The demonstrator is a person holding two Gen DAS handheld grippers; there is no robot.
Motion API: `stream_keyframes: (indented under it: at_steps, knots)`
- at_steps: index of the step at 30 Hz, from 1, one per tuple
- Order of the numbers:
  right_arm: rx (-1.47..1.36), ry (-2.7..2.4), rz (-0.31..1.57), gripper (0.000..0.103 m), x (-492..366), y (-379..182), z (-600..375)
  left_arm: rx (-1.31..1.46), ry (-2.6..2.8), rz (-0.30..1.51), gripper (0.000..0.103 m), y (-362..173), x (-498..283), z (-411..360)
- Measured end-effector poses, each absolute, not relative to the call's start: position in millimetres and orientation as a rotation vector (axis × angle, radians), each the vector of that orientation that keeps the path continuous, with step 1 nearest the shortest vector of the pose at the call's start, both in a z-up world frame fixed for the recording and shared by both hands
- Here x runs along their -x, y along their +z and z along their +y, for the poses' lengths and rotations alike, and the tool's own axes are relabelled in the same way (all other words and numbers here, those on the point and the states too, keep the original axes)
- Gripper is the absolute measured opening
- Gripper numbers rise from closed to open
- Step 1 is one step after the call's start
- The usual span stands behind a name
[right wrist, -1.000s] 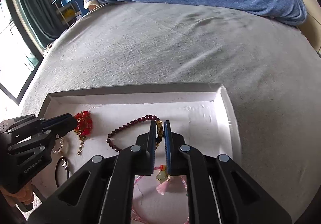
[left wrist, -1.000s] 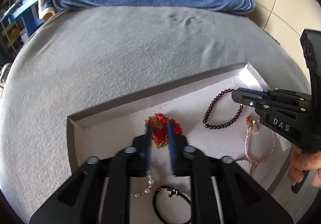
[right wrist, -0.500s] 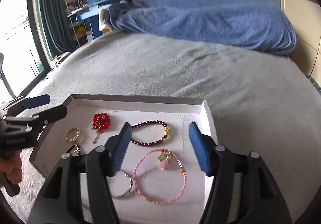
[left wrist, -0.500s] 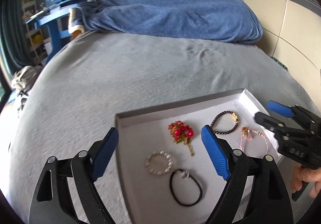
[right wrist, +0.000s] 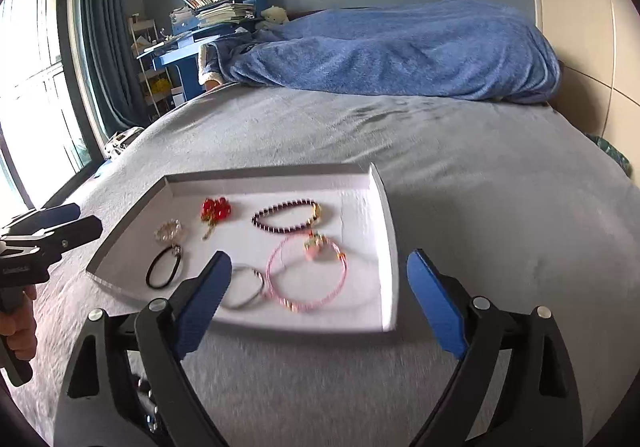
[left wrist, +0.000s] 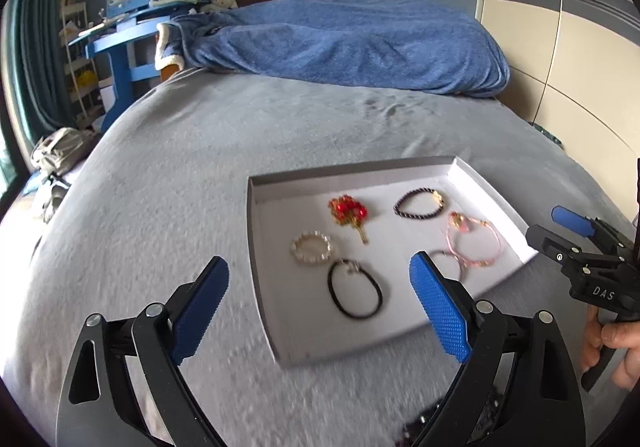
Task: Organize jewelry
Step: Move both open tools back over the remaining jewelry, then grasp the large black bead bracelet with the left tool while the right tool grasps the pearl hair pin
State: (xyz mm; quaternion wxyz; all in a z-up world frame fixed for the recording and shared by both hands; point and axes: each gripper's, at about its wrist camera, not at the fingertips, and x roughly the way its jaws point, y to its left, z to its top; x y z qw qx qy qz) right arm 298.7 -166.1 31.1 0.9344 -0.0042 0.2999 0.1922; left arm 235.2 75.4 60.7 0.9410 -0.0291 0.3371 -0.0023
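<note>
Both of my tools have pulled back from the shallow white cardboard tray (left wrist: 256,247) since a second ago, when their blue pads were pressed together low over the jewelry; now I see the whole tray from farther off. My left hand-held gripper (left wrist: 318,311) hangs with its jaws spread wide and holds nothing, above the grey bedspread (left wrist: 168,175) at the tray's near-left corner. My right hand-held gripper (right wrist: 320,303) is likewise spread wide and empty, over the tray's near edge.

Six pieces lie apart inside the tray: a red bead cluster with a gold charm (left wrist: 349,211), a dark purple bead bracelet (left wrist: 418,203), a pale pearl bracelet (left wrist: 311,247), a black cord bracelet (left wrist: 355,294), a pink cord bracelet with a small pendant (right wrist: 306,273) and a thin silver bangle (right wrist: 244,287), which touches the pink one's left side. The tray sits on the bed, well short of the rumpled blue blanket (right wrist: 400,51) at the far end. Motion blur softens the near bedspread in both views.
</note>
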Motion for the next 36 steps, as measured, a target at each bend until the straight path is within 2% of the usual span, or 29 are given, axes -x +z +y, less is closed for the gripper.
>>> stream_keyframes:
  at_steps: [8, 17, 28, 31, 33, 34, 35, 36]
  knots:
    - [0.011, 0.402, 0.588, 0.096, -243.2, 19.0, -184.0, 0.116, -0.014, 0.677, 0.093, 40.0, -178.4, 65.9]
    - [-0.002, 0.388, 0.590, 0.097, -200.6, 15.3, -196.4, 0.081, -0.036, 0.706, 0.093, 16.2, -130.7, 47.3]
    - [-0.009, 0.395, 0.656, 0.095, -163.7, -5.2, -190.1, 0.022, -0.092, 0.734, 0.091, 6.7, -120.1, 28.0]
    - [0.026, 0.403, 0.651, 0.089, -159.4, -5.4, -183.0, 0.019, -0.103, 0.759, 0.083, 2.3, -122.8, 26.0]
    - [0.053, 0.407, 0.661, 0.082, -159.5, -7.1, -177.3, 0.032, -0.112, 0.800, 0.071, -4.2, -128.5, 27.8]
    - [0.057, 0.408, 0.665, 0.076, -159.6, -7.8, -175.7, 0.041, -0.114, 0.817, 0.058, -6.8, -130.9, 29.2]
    - [0.059, 0.410, 0.669, 0.074, -159.9, -8.4, -175.0, 0.058, -0.122, 0.834, 0.051, -9.9, -133.2, 31.3]
    - [0.057, 0.411, 0.671, 0.073, -160.5, -8.6, -175.1, 0.069, -0.134, 0.838, 0.049, -10.8, -133.9, 32.3]
